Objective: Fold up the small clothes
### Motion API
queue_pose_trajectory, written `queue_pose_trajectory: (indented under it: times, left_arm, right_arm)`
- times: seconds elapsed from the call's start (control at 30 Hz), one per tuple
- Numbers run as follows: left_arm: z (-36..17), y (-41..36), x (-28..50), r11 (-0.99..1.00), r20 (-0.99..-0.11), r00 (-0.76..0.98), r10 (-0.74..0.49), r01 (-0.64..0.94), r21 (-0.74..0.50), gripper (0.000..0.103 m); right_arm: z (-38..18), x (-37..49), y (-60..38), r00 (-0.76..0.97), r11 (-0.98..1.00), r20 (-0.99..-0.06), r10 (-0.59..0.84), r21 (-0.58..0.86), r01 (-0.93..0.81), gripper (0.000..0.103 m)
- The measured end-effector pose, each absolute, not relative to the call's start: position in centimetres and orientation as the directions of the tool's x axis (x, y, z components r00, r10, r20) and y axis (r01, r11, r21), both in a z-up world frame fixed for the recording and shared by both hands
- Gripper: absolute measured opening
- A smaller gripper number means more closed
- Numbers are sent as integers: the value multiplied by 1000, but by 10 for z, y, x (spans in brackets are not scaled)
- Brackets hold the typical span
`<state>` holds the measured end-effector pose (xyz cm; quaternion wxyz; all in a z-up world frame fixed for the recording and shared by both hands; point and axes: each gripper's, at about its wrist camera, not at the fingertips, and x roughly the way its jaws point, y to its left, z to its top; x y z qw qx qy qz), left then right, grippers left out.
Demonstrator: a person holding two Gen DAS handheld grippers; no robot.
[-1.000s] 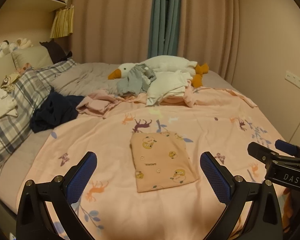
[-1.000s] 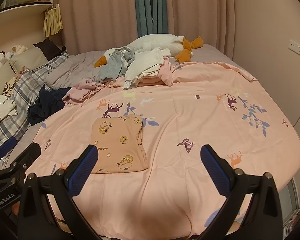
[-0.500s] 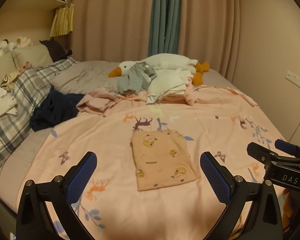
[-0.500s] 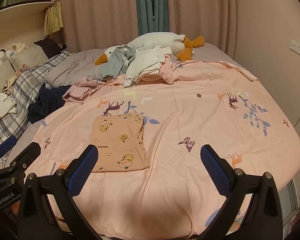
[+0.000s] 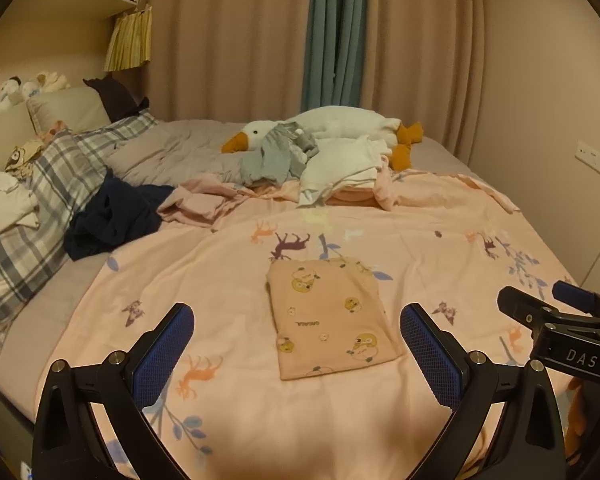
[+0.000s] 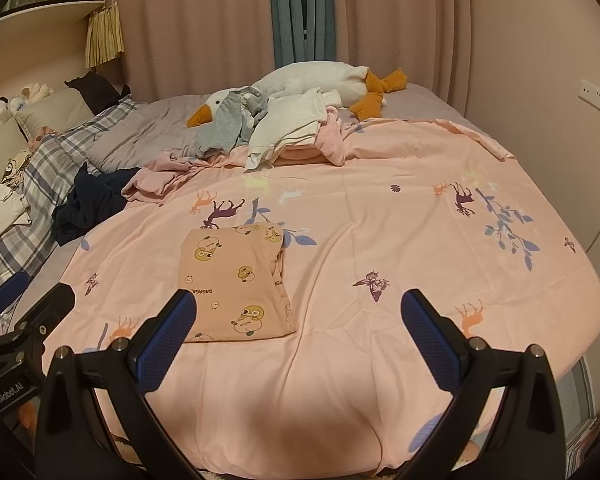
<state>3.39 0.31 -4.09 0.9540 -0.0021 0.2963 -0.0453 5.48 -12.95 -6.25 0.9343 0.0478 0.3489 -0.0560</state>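
A small peach garment with cartoon prints (image 5: pixel 332 316) lies folded into a flat rectangle on the pink printed sheet (image 5: pixel 440 240); it also shows in the right wrist view (image 6: pixel 236 284). My left gripper (image 5: pixel 296 344) is open and empty, held above the sheet just short of the garment's near edge. My right gripper (image 6: pixel 300 332) is open and empty, to the right of the garment. Each gripper shows at the edge of the other's view.
A pile of unfolded clothes (image 5: pixel 320 164) lies over a white goose plush (image 5: pixel 340 124) at the far side. A dark garment (image 5: pixel 112 216) and a pink one (image 5: pixel 200 204) lie at the left by a plaid pillow (image 5: pixel 40 208). A wall (image 5: pixel 540 120) stands to the right.
Both grippers have barely shifted; the view has drifted slightly. The folded garment has stayed in place and both grippers stay open.
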Motion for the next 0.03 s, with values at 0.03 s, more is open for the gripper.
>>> queue_pose_trajectory:
  times: [0.03]
  left_arm:
    - [-41,3,33,996,-565,821,-89,85,-34,102]
  right_arm:
    - [-62,55,-130,750,989,-657,-69,51,136,103]
